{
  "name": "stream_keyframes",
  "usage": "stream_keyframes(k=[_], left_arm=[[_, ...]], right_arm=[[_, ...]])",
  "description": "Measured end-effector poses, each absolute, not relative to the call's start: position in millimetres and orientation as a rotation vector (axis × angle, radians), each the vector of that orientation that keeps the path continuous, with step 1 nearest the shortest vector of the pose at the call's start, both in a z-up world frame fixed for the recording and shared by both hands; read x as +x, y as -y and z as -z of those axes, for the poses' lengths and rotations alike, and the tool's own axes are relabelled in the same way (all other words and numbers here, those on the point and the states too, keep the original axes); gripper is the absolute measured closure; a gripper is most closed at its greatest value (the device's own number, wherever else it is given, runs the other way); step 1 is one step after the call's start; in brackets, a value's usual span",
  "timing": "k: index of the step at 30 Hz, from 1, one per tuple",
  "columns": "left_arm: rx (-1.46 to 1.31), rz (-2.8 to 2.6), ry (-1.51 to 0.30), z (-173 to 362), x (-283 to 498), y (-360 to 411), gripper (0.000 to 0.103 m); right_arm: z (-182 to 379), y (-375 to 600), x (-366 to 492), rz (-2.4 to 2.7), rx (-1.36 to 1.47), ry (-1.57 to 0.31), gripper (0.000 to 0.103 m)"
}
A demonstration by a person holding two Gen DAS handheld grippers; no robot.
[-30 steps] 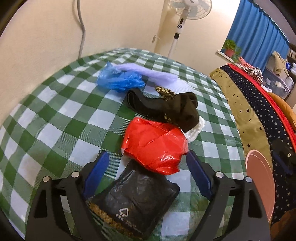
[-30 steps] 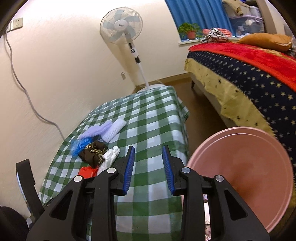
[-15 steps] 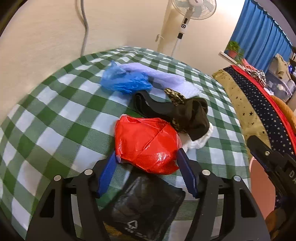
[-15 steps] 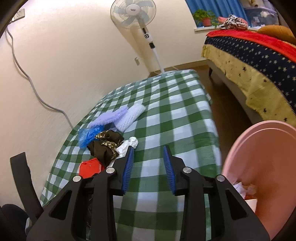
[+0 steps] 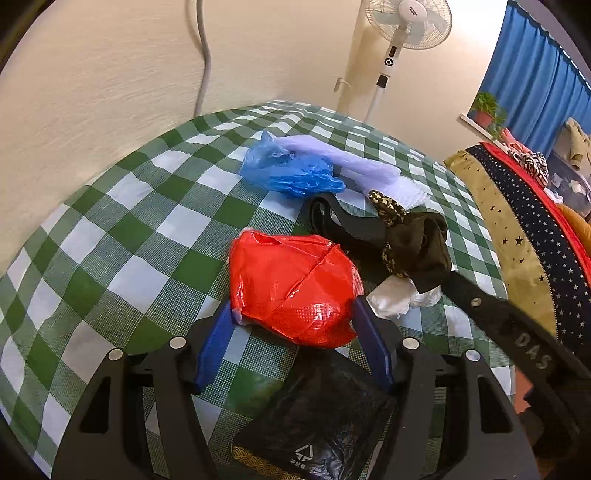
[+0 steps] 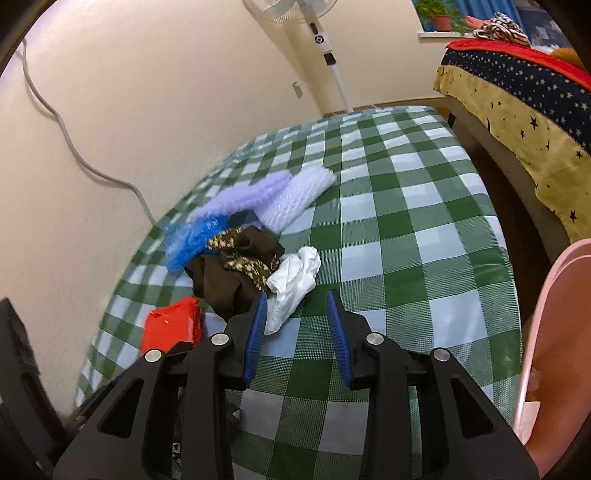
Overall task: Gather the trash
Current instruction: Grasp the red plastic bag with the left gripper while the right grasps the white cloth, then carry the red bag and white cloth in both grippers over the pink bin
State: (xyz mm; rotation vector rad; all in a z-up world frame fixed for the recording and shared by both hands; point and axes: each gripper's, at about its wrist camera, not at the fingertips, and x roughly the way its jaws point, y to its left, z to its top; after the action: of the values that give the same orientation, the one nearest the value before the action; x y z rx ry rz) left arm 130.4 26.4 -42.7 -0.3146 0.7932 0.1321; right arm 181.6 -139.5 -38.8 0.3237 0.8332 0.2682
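So in the last second the left gripper (image 5: 293, 328) had pushed forward past the black bag (image 5: 317, 417) at the near edge of the table (image 5: 122, 236) and now had its blue fingers (image 5: 212, 345) spread wide on either side of the red plastic bag (image 5: 291, 288). Both pads looked right up against the bag's sides but hadn't squeezed it yet. My read: the red bag was the next piece of trash to go, and only the closing was left.

The right gripper (image 6: 295, 332) had swung in toward the pile too, half open and holding nothing, with its left finger just beside the white crumpled plastic (image 6: 293, 280). The pink bin (image 6: 554, 332) sat off the table's right edge, so that was presumably the drop spot.

Further back, a dark brown cloth (image 5: 417, 247) with a leopard-print bit lay touching the red bag's far side, so it could've gotten dragged along. Behind that were a blue plastic bag (image 5: 291, 173) and pale purple foam netting (image 5: 332, 158) toward the far edge. A standing fan (image 5: 402, 26) stood against the wall beyond.
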Motion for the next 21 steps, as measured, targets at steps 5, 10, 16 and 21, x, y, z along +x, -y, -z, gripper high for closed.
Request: stream_keyframes(k=[5, 10, 16, 21], left_arm=[[-0.308, -0.123, -0.79, 43, 129, -24, 0.041], [-0.298, -0.119, -0.785, 41, 126, -22, 0.041], [-0.289, -0.102, -0.771, 34, 121, -20, 0.041], [-0.286, -0.082, -0.752, 26, 114, -17, 0.041]], right_arm=[[40, 132, 182, -0.289, 0.291, -0.838, 0.097], [30, 133, 173, -0.282, 0.262, -0.809, 0.101], [17, 149, 156, -0.24, 0.256, -0.779, 0.101], [3, 161, 140, -0.209, 0.239, -0.752, 0.101]])
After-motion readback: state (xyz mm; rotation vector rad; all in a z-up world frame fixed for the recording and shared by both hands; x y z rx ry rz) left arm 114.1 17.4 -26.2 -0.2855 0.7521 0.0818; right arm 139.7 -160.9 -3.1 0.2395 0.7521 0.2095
